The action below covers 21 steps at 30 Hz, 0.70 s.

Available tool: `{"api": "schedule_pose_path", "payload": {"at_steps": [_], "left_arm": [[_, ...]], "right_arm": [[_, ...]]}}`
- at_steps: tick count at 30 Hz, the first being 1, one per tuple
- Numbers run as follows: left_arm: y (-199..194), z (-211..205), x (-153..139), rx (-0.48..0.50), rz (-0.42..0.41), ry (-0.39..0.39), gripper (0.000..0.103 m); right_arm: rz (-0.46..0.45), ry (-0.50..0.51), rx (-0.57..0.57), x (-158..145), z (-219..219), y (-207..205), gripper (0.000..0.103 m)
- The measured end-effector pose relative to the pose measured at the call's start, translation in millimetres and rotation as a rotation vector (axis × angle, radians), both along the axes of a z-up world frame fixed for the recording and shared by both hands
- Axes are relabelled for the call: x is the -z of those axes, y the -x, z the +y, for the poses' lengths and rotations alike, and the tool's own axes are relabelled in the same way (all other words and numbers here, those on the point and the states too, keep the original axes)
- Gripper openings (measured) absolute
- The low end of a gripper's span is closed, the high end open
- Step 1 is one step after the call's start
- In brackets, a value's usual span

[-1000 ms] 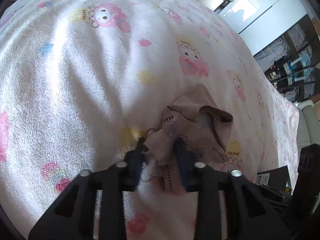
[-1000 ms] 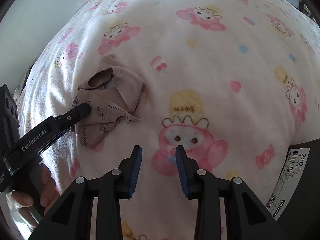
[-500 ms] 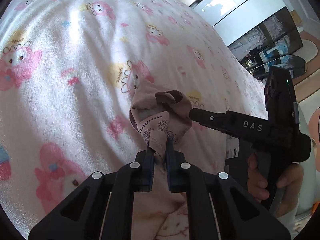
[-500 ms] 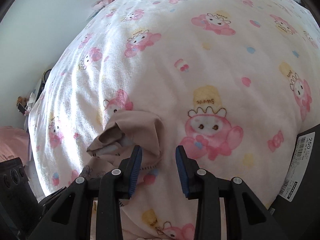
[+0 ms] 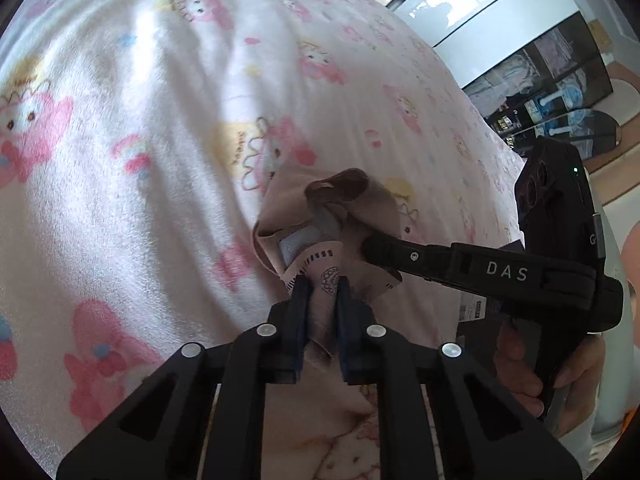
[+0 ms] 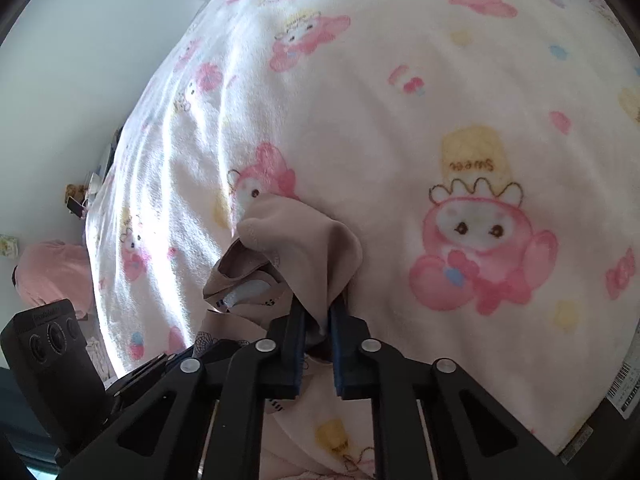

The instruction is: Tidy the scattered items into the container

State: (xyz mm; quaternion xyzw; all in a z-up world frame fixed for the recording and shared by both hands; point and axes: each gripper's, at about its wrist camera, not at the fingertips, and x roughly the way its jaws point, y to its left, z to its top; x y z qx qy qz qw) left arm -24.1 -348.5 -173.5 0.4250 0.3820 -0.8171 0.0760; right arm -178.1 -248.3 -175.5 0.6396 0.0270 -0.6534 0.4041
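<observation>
Beige patterned fabric, a small crumpled garment (image 5: 332,236), is being pinched from two sides above a white fleece blanket (image 5: 132,168) printed with pink cartoon figures. The left gripper (image 5: 323,292) is clamping a printed lower fold of the garment between its blue pads, and its jaws have just been closing further on that fold. The right gripper (image 6: 318,312) is gripping a plain beige fold of the same garment (image 6: 296,248); its jaws have just been closing, with the cloth between them. In the left wrist view, the right gripper (image 5: 370,245) is reaching in from the right of the fingers, its tip buried in the cloth, with a hand (image 5: 532,364) wrapping its handle. Ahead of both finger pairs, the bunched garment is rising just clear of the blanket. A black container edge with a barcode label (image 6: 622,380) is sitting to the right of the right fingers.
</observation>
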Motion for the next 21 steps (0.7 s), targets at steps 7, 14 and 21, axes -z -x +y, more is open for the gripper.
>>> {"api": "schedule_pose_path", "payload": {"at_steps": [7, 14, 21], "left_arm": [[-2.2, 41.1, -78.1, 0.133, 0.176, 0.037, 0.007], [-12.9, 116.3, -136.9, 0.296, 0.289, 0.086, 0.007], [-4.5, 219.8, -141.9, 0.502, 0.292, 0.023, 0.007]], "right_arm": [[0.063, 0.231, 0.088, -82.2, 59.0, -26.8, 0.004], [0.183, 0.324, 0.212, -143.2, 164.5, -64.3, 0.004], [0.291, 0.232, 0.324, -146.5, 259.8, -94.3, 0.004]]}}
